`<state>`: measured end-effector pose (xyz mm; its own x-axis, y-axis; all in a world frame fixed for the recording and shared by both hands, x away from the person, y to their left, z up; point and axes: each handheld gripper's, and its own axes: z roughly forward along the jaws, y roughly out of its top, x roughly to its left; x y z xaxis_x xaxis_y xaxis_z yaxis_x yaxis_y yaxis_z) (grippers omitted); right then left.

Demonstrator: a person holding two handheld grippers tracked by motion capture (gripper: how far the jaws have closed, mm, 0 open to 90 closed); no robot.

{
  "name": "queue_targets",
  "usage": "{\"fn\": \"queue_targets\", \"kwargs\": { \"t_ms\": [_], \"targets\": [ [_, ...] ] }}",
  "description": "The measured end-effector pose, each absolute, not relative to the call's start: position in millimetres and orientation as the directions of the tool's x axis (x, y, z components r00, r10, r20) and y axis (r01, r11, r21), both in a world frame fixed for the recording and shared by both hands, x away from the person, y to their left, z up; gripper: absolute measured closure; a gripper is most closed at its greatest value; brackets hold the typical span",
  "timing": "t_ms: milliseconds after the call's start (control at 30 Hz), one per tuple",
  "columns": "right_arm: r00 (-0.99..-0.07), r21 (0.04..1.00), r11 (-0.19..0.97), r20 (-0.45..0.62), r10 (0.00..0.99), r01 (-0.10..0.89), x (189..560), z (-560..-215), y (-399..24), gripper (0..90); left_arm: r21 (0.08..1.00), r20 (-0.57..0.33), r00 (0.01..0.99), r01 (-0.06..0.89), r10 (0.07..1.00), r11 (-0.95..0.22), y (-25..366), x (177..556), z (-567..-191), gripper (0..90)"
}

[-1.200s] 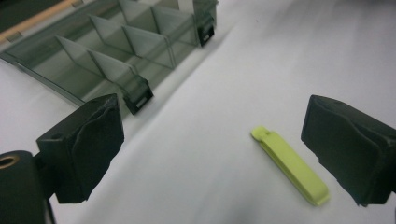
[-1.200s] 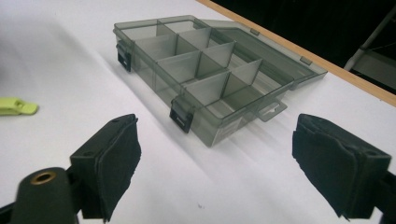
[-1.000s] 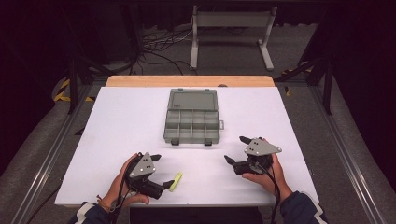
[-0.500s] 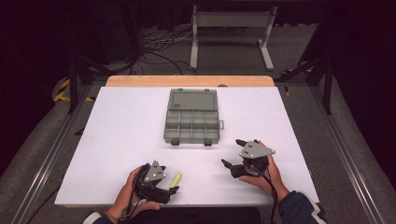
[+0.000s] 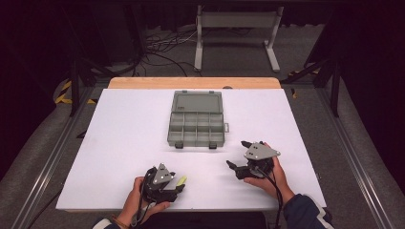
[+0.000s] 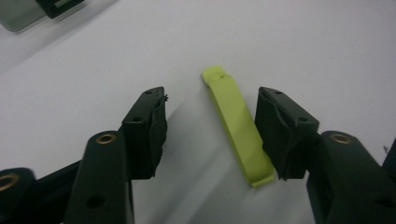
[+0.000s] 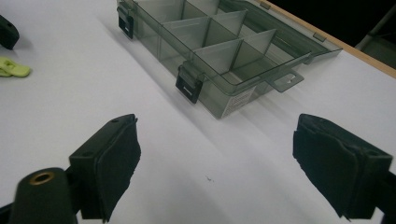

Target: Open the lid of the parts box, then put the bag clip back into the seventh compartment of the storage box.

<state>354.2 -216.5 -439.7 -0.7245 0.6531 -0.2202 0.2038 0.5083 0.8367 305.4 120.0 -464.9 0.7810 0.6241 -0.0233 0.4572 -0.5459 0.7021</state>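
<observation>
While the white table is carrying everything, a grey divided box is lying lid-open near its far edge, compartments looking empty. Nearer the front edge, the right gripper is idling with jaws wide apart, holding nothing. At the front edge, the left gripper is straddling a small yellow-green lever, jaws apart, not yet gripping. Packing seems barely begun.

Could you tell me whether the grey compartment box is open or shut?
Open: the compartment box has its lid folded back flat, and its dividers show.
</observation>
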Motion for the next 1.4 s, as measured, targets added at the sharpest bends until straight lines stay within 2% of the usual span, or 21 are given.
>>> {"fn": "queue_targets", "kwargs": {
  "t_ms": [233,467,833,867,1400],
  "targets": [
    [-0.725,0.826,0.525,-0.234,0.648,0.203,353.3,-440.7,-217.0,15.4,0.693,0.001,0.803,0.429,0.596,-0.579,117.8,304.7,-462.3,61.9],
    [-0.725,0.816,0.542,-0.247,0.643,0.203,354.2,-441.9,-216.6,15.5,0.696,-0.011,0.802,0.435,0.597,-0.572,119.2,304.5,-462.5,77.6],
    [-0.704,0.828,0.527,-0.257,0.662,0.193,354.7,-438.4,-220.1,15.4,0.703,0.022,0.811,0.404,0.585,-0.586,119.3,303.3,-463.2,78.0],
    [-0.702,0.830,0.524,-0.256,0.664,0.193,354.7,-438.1,-220.3,15.5,0.704,0.002,0.809,0.416,0.587,-0.576,119.1,302.6,-463.9,78.0],
    [-0.689,0.836,0.516,-0.262,0.676,0.188,353.7,-436.5,-222.3,15.5,0.749,0.025,0.813,0.369,0.581,-0.549,123.0,301.5,-458.3,78.0]
  ]
}}
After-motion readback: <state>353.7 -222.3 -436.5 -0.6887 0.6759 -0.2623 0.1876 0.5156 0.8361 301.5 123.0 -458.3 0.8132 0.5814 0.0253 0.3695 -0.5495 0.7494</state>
